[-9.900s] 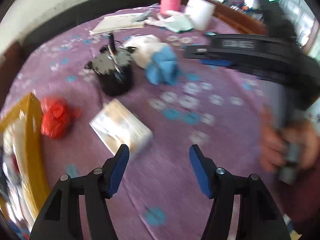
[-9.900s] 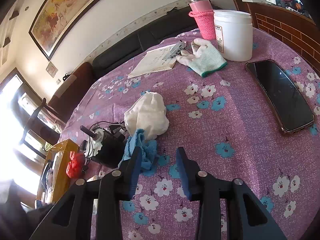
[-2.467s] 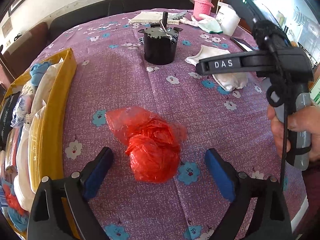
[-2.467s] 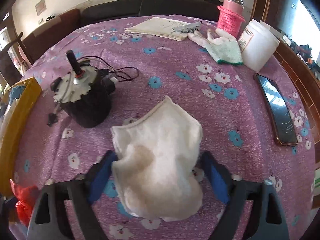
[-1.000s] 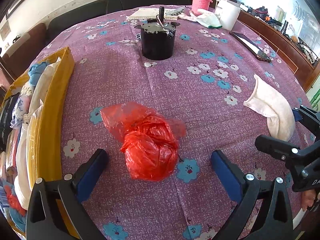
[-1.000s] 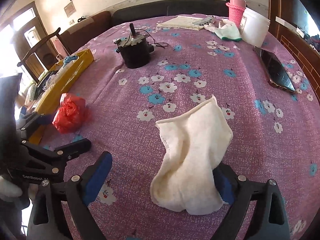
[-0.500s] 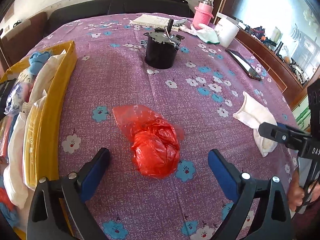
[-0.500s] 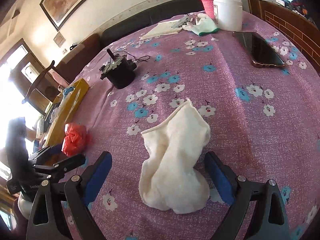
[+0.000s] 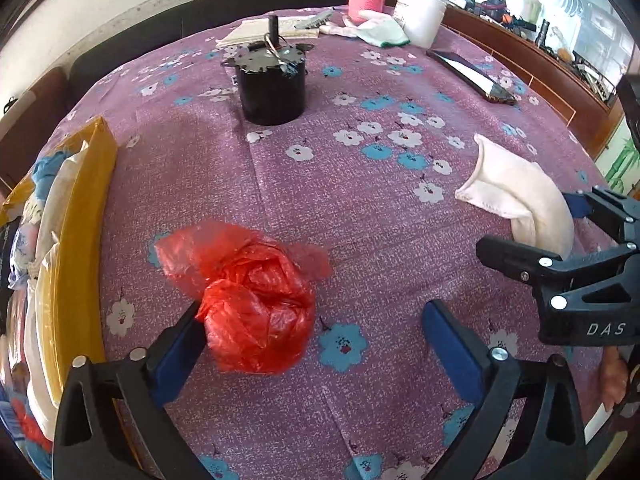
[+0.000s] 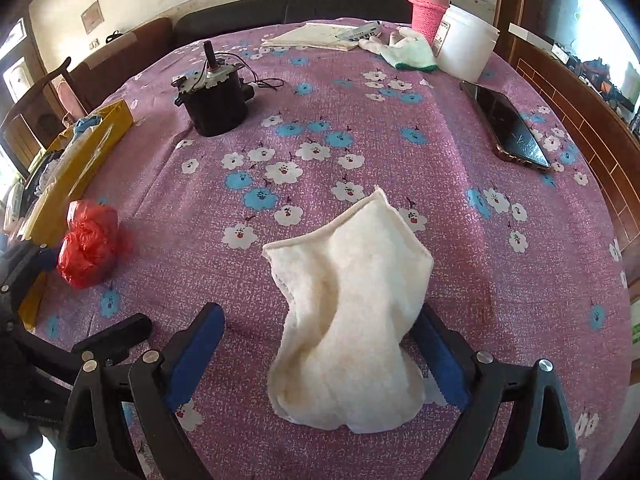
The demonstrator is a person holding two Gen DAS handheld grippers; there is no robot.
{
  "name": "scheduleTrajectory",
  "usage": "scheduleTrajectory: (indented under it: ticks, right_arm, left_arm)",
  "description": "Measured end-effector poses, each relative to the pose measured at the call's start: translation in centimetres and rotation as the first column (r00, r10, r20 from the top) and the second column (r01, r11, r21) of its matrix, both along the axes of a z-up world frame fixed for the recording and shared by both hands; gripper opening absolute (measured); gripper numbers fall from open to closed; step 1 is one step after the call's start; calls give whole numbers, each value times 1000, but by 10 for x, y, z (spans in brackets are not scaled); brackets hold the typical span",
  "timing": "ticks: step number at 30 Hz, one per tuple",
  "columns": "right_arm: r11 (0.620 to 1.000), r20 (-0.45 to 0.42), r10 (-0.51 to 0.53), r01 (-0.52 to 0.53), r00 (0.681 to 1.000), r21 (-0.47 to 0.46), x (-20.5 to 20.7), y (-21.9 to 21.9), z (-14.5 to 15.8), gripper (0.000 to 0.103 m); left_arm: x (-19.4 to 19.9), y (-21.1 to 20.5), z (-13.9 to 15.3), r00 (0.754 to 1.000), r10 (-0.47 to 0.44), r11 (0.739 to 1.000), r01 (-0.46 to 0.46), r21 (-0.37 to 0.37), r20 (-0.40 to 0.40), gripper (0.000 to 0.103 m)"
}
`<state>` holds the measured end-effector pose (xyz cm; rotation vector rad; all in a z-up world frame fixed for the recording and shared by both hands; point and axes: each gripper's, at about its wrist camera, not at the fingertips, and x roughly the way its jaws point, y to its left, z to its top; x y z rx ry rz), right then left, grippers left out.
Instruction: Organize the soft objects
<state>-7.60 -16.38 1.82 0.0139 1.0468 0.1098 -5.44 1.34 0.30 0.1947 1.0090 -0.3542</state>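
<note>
I am hovering my left gripper [image 9: 316, 340] over the red plastic bag [image 9: 248, 300], jaws wide but just closing, the bag between them, one pad brushing it. My right gripper [image 10: 320, 356] is straddling the white cloth [image 10: 352, 320], jaws wide. Both soft things are lying on the purple flowered surface [image 9: 360, 208], beside the yellow box [image 9: 76, 240].

Black motor [image 9: 274, 84], phone [image 10: 510, 130], white tub [image 10: 466, 54]
</note>
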Motion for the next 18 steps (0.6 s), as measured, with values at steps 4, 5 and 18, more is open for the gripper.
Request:
scheduleTrajectory:
  ticks: [4, 5, 18]
  right_arm:
    - [1000, -1, -3, 3, 1000, 4, -3, -2, 1, 92]
    - [1000, -1, -5, 5, 1000, 7, -4, -2, 2, 92]
    - [999, 14, -13, 14, 1000, -30, -9, 3, 1, 92]
  left_arm:
    - [-1, 19, 8, 999, 42, 997, -41, -71, 16, 43]
    - [0, 27, 9, 998, 55, 993, -54, -103, 5, 37]
    - [-6, 35, 9, 998, 62, 983, -60, -174, 11, 43]
